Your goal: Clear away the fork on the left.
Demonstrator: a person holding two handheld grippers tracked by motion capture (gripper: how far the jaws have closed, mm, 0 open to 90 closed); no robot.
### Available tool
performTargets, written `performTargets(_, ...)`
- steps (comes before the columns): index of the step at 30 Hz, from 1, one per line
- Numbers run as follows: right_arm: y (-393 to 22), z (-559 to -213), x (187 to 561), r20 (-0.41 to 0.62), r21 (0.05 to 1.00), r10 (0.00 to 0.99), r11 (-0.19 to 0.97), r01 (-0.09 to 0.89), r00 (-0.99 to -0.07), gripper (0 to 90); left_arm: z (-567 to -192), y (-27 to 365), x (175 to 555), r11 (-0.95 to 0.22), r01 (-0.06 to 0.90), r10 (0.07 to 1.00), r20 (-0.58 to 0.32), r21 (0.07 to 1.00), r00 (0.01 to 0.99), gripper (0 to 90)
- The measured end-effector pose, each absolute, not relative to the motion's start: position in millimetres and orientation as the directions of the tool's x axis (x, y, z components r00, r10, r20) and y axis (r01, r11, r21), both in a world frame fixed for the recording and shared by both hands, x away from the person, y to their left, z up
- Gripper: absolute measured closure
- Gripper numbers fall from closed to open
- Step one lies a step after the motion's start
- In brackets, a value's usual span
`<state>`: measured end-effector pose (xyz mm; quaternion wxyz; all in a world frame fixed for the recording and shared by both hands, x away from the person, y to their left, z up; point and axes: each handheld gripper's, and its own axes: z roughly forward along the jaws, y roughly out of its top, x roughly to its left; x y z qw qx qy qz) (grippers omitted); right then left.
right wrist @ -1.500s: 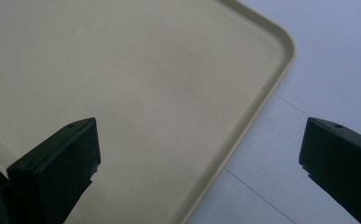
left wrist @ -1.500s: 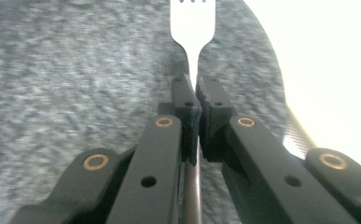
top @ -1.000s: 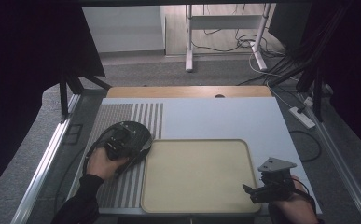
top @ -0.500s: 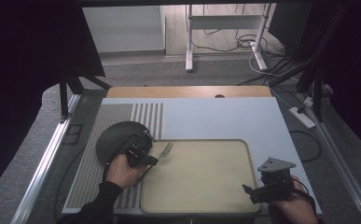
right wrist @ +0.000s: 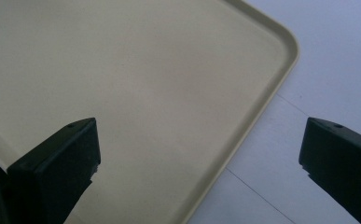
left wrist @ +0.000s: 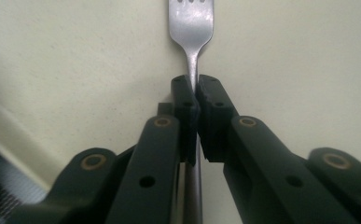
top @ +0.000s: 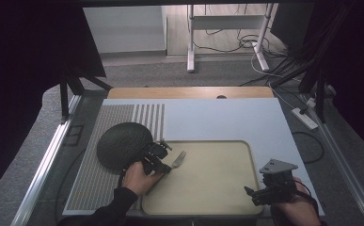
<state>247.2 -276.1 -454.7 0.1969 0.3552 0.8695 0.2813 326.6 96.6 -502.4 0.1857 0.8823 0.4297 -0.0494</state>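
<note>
One fork, stiff, light, slick steel, sits clamped at its neck in our left gripper over the tray's left edge; our right gripper gapes empty.

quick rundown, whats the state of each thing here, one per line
fork: clamped by its handle, tines over the tray
left gripper: shut on the fork
right gripper: open, nothing between its jaws
tray: flat on the table, bare
dark round mat: lying flat beside the tray
</note>
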Motion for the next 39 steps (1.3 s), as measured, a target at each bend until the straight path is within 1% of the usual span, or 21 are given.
performTargets(2,-276,-455,247,-0.142,0.629,0.728,0.589,0.507,-0.67,0.0,-504,97,326,-0.569,0.77,0.733,-0.247,0.288,0.634,81.7)
performTargets(3,-276,-455,247,-0.142,0.63,0.728,0.589,0.507,-0.67,0.0,-504,97,326,-0.572,0.765,0.731,-0.241,0.295,0.639,81.7)
performTargets(4,-276,-455,247,-0.142,0.629,0.728,0.589,0.507,-0.671,0.0,-498,97,325,-0.57,0.755,0.731,-0.22,0.325,0.646,75.5)
performTargets(5,-276,-455,247,-0.142,0.629,0.728,0.589,0.507,-0.671,0.0,-498,97,325,-0.57,0.755,0.731,-0.22,0.325,0.646,74.9)
performTargets(6,-276,-455,247,-0.142,0.629,0.728,0.59,0.507,-0.671,0.0,-493,98,324,-0.567,0.742,0.729,-0.203,0.356,0.654,74.9)
performTargets(7,-276,-454,247,-0.142,0.628,0.728,0.59,0.507,-0.671,0.0,-490,98,323,-0.57,0.735,0.725,-0.195,0.368,0.66,75.8)
performTargets(8,-276,-455,247,-0.142,0.628,0.728,0.59,0.507,-0.671,0.0,-488,95,320,-0.588,0.715,0.705,-0.195,0.379,0.682,82.9)
performTargets(10,-276,-455,247,-0.142,0.629,0.728,0.589,0.507,-0.671,0.0,-490,93,318,-0.601,0.711,0.694,-0.202,0.366,0.691,88.1)
performTargets(12,-276,-455,247,-0.144,0.628,0.727,0.591,0.506,-0.671,0.0,-500,87,318,-0.621,0.714,0.684,-0.221,0.323,0.695,88.8)
performTargets(14,-276,-455,247,-0.144,0.629,0.727,0.591,0.505,-0.671,0.0,-506,88,320,-0.621,0.721,0.686,-0.233,0.306,0.689,88.9)
performTargets(17,-276,-455,247,-0.143,0.629,0.726,0.591,0.505,-0.672,0.0,-506,92,322,-0.606,0.735,0.699,-0.236,0.305,0.675,89.0)
performTargets(19,-276,-455,247,-0.143,0.628,0.726,0.592,0.505,-0.673,0.0,-505,98,323,-0.594,0.745,0.719,-0.215,0.303,0.661,88.9)
performTargets(21,-276,-455,247,-0.143,0.629,0.726,0.592,0.505,-0.673,0.0,-506,104,325,-0.578,0.759,0.73,-0.225,0.3,0.645,89.0)
performTargets(26,-276,-455,247,-0.142,0.628,0.725,0.592,0.505,-0.674,0.0,-506,120,329,-0.549,0.784,0.762,-0.213,0.289,0.612,88.9)
performTargets(31,-276,-455,247,-0.142,0.627,0.726,0.592,0.506,-0.673,0.0,-505,133,331,-0.529,0.797,0.774,-0.219,0.293,0.594,88.7)
performTargets(32,-276,-455,247,-0.143,0.627,0.725,0.593,0.504,-0.674,0.0,-506,135,332,-0.522,0.799,0.772,-0.233,0.299,0.592,86.6)
performTargets(33,-276,-455,247,-0.143,0.627,0.725,0.593,0.504,-0.674,0.0,-506,135,332,-0.52,0.799,0.77,-0.241,0.302,0.591,86.6)
performTargets(35,-276,-455,247,-0.143,0.626,0.725,0.594,0.505,-0.674,0.0,-505,135,332,-0.526,0.79,0.763,-0.236,0.313,0.602,83.7)
performTargets(36,-276,-455,247,-0.143,0.627,0.724,0.593,0.504,-0.674,0.0,-503,135,332,-0.53,0.782,0.76,-0.225,0.328,0.61,78.4)
performTargets(38,-276,-455,247,-0.142,0.628,0.725,0.592,0.505,-0.674,0.0,-502,135,332,-0.529,0.778,0.759,-0.219,0.34,0.612,73.1)
performTargets(39,-276,-455,247,-0.142,0.628,0.725,0.592,0.505,-0.674,0.0,-501,136,332,-0.529,0.772,0.756,-0.219,0.352,0.617,73.1)
